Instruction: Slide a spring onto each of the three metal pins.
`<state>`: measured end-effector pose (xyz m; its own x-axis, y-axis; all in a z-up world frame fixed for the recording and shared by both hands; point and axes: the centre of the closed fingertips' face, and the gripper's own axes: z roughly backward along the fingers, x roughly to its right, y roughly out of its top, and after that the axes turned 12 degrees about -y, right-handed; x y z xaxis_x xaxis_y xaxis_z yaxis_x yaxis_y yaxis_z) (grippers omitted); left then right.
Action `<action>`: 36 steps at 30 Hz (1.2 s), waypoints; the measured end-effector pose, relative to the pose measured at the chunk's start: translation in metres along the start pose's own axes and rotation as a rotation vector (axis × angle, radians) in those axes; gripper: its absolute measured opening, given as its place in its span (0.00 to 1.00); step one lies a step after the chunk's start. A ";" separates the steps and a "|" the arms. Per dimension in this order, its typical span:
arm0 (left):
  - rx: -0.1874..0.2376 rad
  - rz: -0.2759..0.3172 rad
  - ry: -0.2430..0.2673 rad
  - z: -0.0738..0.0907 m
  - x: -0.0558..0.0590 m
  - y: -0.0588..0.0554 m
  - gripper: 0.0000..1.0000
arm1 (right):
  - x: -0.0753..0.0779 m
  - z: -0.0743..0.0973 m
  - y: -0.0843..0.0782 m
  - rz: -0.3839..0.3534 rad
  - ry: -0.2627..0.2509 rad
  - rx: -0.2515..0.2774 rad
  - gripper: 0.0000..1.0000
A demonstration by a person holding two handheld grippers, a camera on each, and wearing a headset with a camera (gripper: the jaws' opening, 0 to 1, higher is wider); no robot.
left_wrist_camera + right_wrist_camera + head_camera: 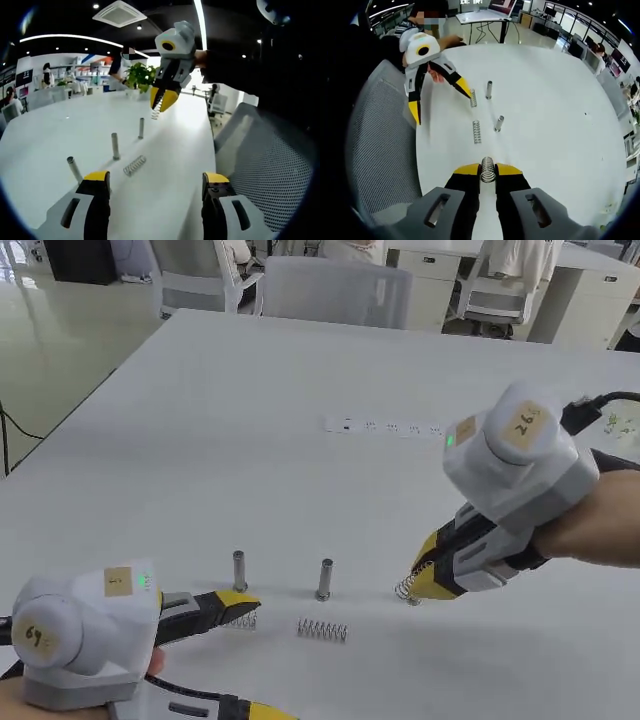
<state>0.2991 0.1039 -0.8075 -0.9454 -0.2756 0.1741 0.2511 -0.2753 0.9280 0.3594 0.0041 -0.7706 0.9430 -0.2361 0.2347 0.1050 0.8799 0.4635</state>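
Observation:
Two bare metal pins (pixel 239 570) (pixel 324 580) stand upright on the white table (pixel 300 440). The left gripper view has all three pins in a row (pixel 74 169) (pixel 115 146) (pixel 141 128). One spring (pixel 322 629) (pixel 134 165) (pixel 476 131) lies flat in front of the middle pin. A second spring (pixel 240 620) (pixel 473 97) lies by one jaw of my left gripper (pixel 255 655) (pixel 156 177) (pixel 440 102), which is open and holds nothing. My right gripper (pixel 415 585) (pixel 165 97) (pixel 488 170) is shut on a third spring (pixel 405 588) (pixel 157 106), hanging just above the far pin.
A white power strip (pixel 385 427) lies flat on the table beyond the pins. Grey office chairs (pixel 335 290) stand along the far edge, and a mesh chair (pixel 270 170) is at the near edge behind the left gripper. Bare tabletop stretches left and beyond the pins.

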 end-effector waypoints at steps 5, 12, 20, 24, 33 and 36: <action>0.005 0.002 0.005 0.001 0.001 0.000 0.71 | 0.013 0.001 -0.007 0.026 -0.017 -0.041 0.08; 0.011 0.003 0.016 0.003 0.000 0.000 0.71 | 0.024 0.004 -0.013 0.044 -0.029 -0.079 0.08; 0.013 0.002 0.022 0.004 -0.001 -0.001 0.71 | 0.038 -0.001 -0.018 0.065 -0.043 -0.123 0.08; 0.017 0.001 0.027 0.006 -0.001 0.000 0.71 | 0.041 -0.007 -0.022 0.079 -0.039 -0.150 0.08; 0.018 0.003 0.030 0.006 -0.001 -0.001 0.71 | 0.042 -0.018 -0.027 0.084 -0.015 -0.185 0.08; 0.020 0.003 0.030 0.006 -0.001 -0.001 0.70 | 0.042 -0.019 -0.027 0.091 -0.012 -0.195 0.08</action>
<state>0.2988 0.1101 -0.8064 -0.9379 -0.3042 0.1671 0.2494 -0.2558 0.9340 0.4025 -0.0220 -0.7898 0.9477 -0.1557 0.2786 0.0797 0.9607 0.2659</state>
